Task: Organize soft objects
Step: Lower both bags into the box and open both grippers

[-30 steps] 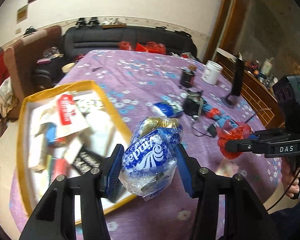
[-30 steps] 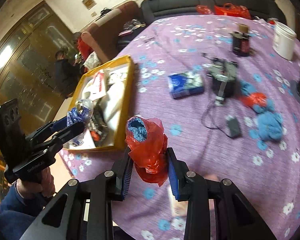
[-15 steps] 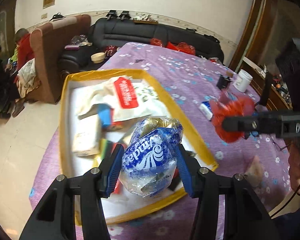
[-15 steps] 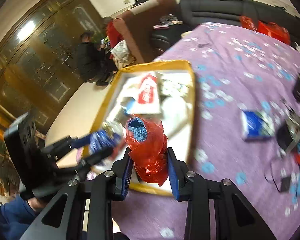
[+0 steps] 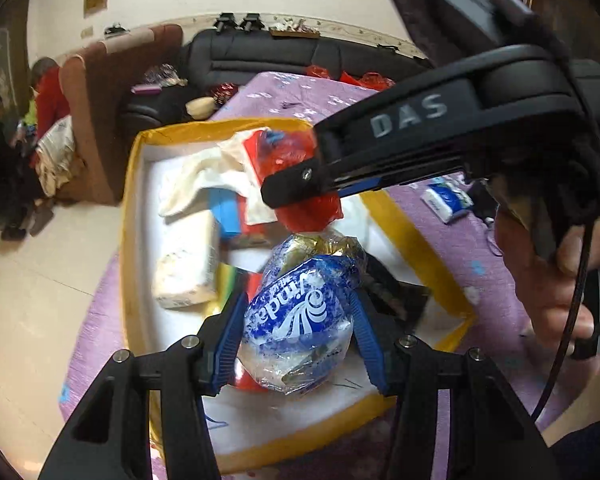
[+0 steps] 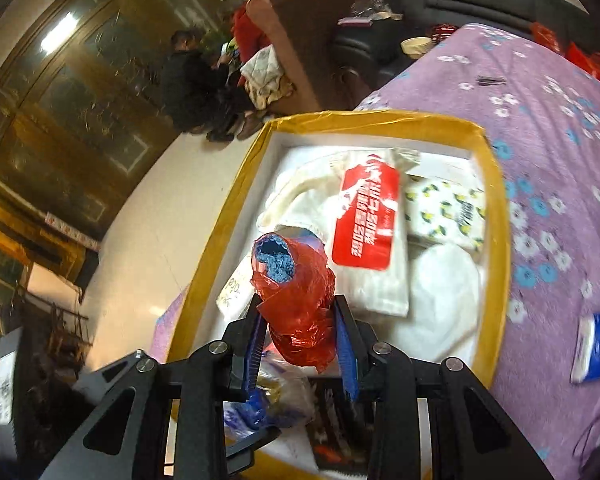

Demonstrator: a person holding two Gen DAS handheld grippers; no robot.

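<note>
My left gripper (image 5: pixel 298 334) is shut on a blue and white tissue pack in crinkly clear wrap (image 5: pixel 300 320), held over the near end of the yellow-rimmed box (image 5: pixel 127 216). My right gripper (image 6: pixel 300 340) is shut on a red plastic bag with blue yarn inside (image 6: pixel 296 292), also above the box (image 6: pixel 496 216). In the left wrist view the right gripper (image 5: pixel 300 176) crosses from the right, the red bag (image 5: pixel 300 204) hanging just above the tissue pack. The box holds a white cloth (image 6: pixel 300 196), a red and white packet (image 6: pixel 366 220) and a lemon-print pack (image 6: pixel 444 212).
The box sits at the corner of a purple flowered tablecloth (image 6: pixel 560 140). A blue tissue pack (image 6: pixel 596 348) lies on the cloth to the right. A brown armchair (image 5: pixel 96 120), a black sofa (image 5: pixel 284 56) and seated people (image 6: pixel 192 76) are beyond, with pale floor (image 5: pixel 32 280) left.
Both grippers have swung left from the table's middle to over the yellow box, each still holding its load. The right gripper now sits close above the left one.
</note>
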